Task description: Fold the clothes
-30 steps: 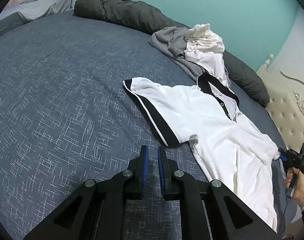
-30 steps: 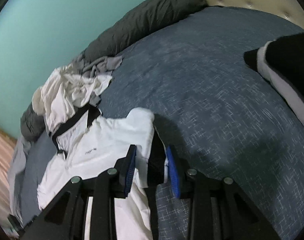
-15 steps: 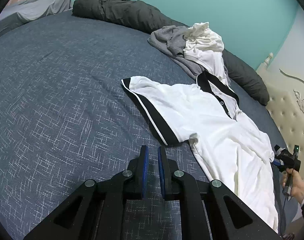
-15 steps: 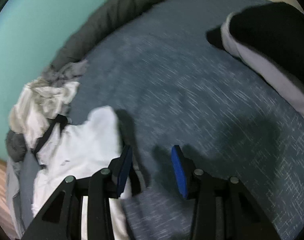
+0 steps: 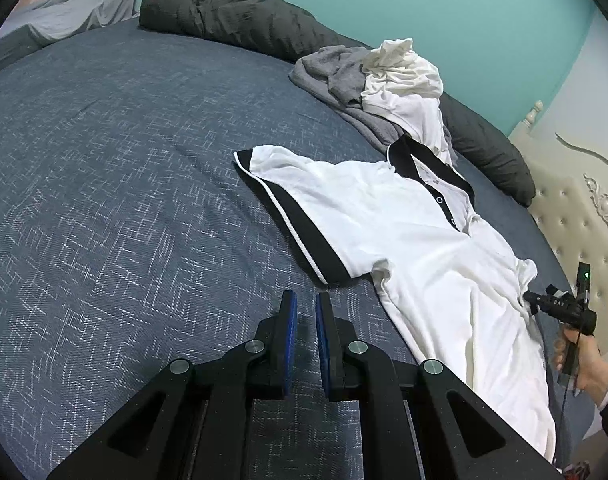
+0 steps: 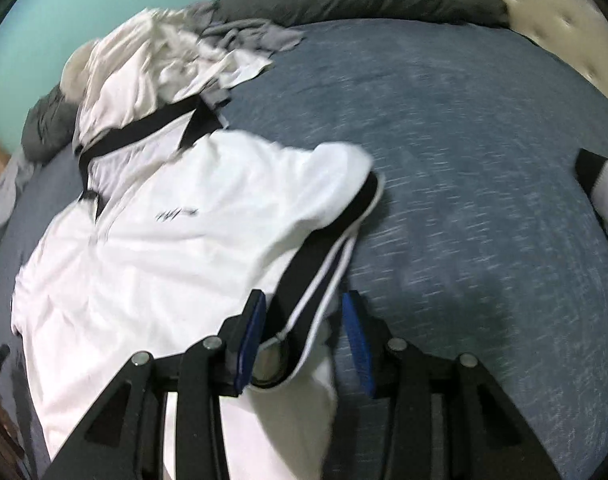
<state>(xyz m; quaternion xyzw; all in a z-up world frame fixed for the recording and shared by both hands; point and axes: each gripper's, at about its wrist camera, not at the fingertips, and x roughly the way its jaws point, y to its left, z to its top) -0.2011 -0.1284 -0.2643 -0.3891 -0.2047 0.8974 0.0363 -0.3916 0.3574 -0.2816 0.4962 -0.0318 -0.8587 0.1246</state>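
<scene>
A white polo shirt (image 5: 408, 248) with black trim is lying spread on the blue bedspread (image 5: 104, 184), at about two o'clock from the left gripper (image 5: 303, 312). That gripper is hovering over bare bedspread with its jaws nearly closed, holding nothing. In the right wrist view, the right gripper (image 6: 304, 320) is standing with its jaws apart, the black-edged sleeve (image 6: 324, 248) lying between the blue pads without being pinched. At twelve o'clock beyond the shirt's collar, a pile of clothes (image 5: 376, 76) in grey and white is resting against a dark grey duvet (image 5: 240, 20). At four o'clock in the left view, a hand (image 5: 580, 360) is gripping the right gripper's handle.
</scene>
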